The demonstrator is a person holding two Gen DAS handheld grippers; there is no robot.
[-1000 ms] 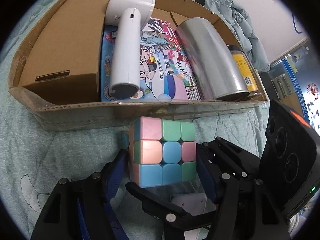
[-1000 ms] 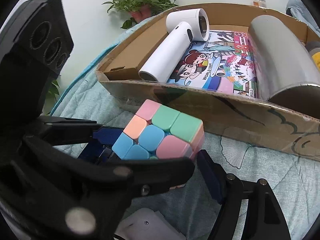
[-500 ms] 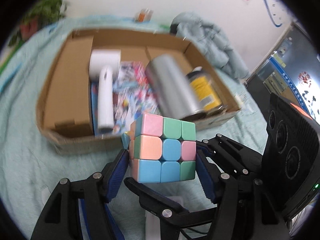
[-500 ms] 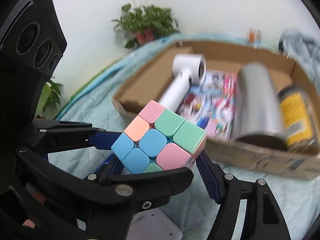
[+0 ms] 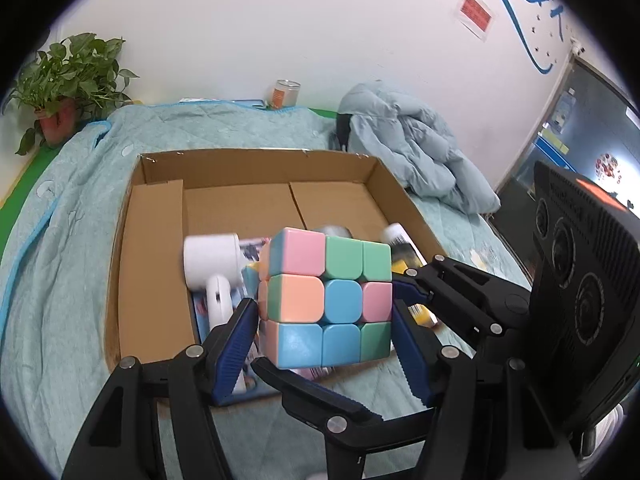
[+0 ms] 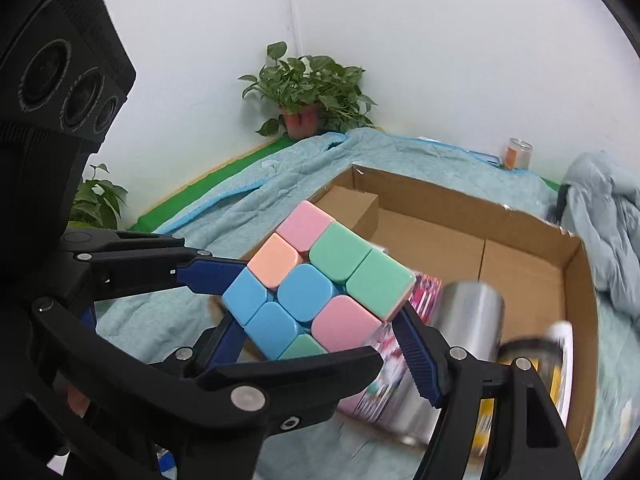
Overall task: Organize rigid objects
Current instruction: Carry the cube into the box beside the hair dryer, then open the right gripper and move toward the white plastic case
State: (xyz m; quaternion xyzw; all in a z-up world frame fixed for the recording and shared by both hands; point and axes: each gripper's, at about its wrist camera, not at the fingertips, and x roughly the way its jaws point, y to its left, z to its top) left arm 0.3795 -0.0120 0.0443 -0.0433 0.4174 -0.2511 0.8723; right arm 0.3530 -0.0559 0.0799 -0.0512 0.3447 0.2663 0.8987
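Note:
A pastel puzzle cube (image 5: 326, 300) (image 6: 320, 300) hangs in the air, gripped from two sides at once. My left gripper (image 5: 324, 320) is shut on it, its blue pads (image 5: 236, 344) pressing the cube's left and right faces. My right gripper (image 6: 320, 324) is shut on the same cube, with one of its blue pads (image 6: 416, 360) against the cube's right edge. In the left wrist view the right gripper's fingers (image 5: 460, 284) reach in from the right. Below and behind the cube lies an open cardboard box (image 5: 256, 156) (image 6: 460, 196).
The box holds a white hair dryer (image 5: 210, 260), a picture book (image 6: 424, 292), a steel cylinder (image 6: 468, 312) and a yellow-labelled jar (image 6: 560, 360); its far half is bare cardboard. A teal quilt (image 5: 60, 260), pale blue jacket (image 5: 416, 148), potted plant (image 6: 308, 88) and orange-labelled can (image 5: 285, 94) surround it.
Both grippers have risen together with the cube still clamped between them. The box has dropped away below and looks smaller, and the wall and plant have come into view.

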